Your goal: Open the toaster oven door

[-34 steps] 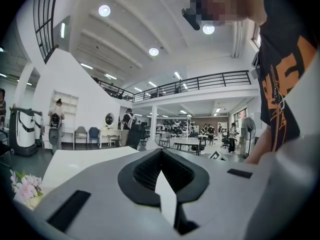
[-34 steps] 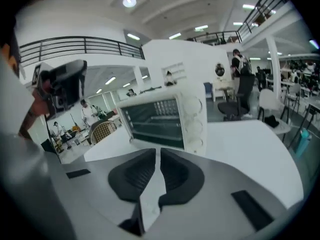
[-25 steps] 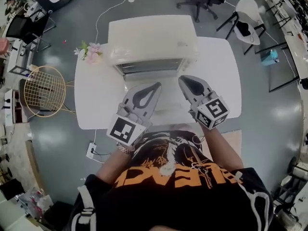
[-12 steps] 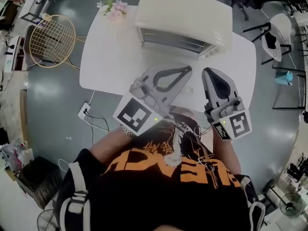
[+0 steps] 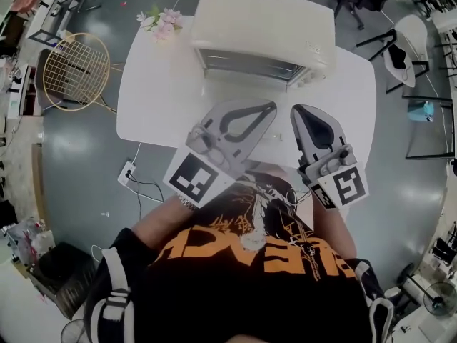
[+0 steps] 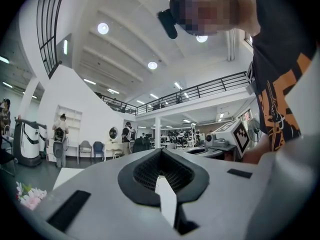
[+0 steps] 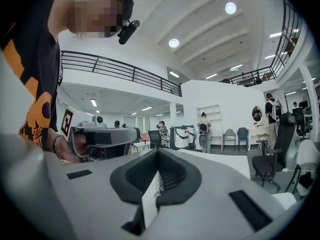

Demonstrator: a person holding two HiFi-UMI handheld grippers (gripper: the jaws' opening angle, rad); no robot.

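Observation:
The cream toaster oven [image 5: 264,27] stands at the far side of the white table [image 5: 153,98], its glass front [image 5: 246,64] facing me; the door looks closed. My left gripper [image 5: 270,107] hovers over the table's near edge, well short of the oven, shut with nothing in it. To its right, my right gripper [image 5: 298,111] hangs at the same distance, also shut and empty. In the left gripper view the left gripper [image 6: 161,156] points up across the hall, jaws together. The right gripper [image 7: 158,156] in the right gripper view is likewise tilted up with jaws together.
Pink flowers [image 5: 161,21] lie on the table's far left corner. A round wire basket [image 5: 75,70] and a power strip [image 5: 128,171] sit on the floor to the left. Chairs [image 5: 400,45] stand at the far right.
Both grippers have drawn back from in front of the oven toward my body. My head has shifted, so the oven now sits higher in view.

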